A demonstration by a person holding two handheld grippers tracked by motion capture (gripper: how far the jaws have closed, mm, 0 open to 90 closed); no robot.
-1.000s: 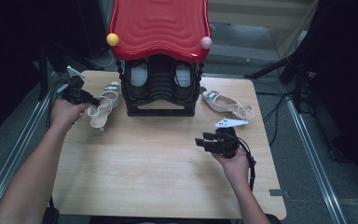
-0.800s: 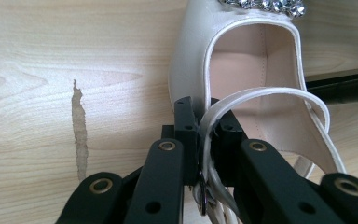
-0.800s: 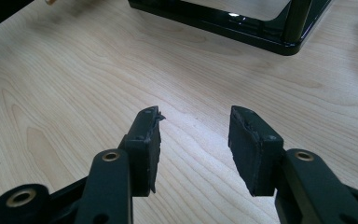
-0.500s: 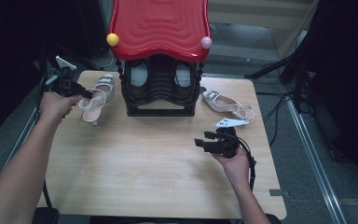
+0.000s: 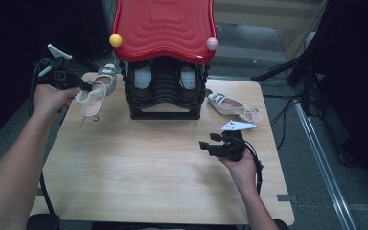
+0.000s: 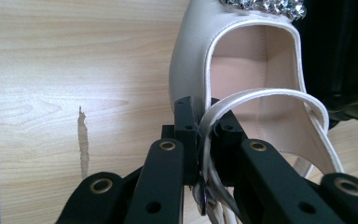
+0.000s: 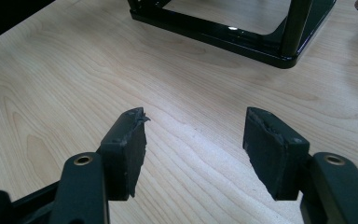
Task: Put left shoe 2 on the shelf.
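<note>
Left gripper [image 5: 79, 85], at ten o'clock of the table [image 5: 139, 187], is clamped on the strap of the cream shoe [image 5: 92, 98], now raised higher off the wood than a second ago. The left gripper view reveals its jewelled trim [image 6: 261, 7]. Right gripper [image 5: 205, 145], at four o'clock, has just been opening its jaws, nothing between them.

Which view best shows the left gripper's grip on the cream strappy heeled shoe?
Left gripper view: the left gripper is shut on the thin strap of the cream strappy heeled shoe, close up. The high view shows the shoe small, lifted off the wooden table. The right gripper view faces bare tabletop.
</note>
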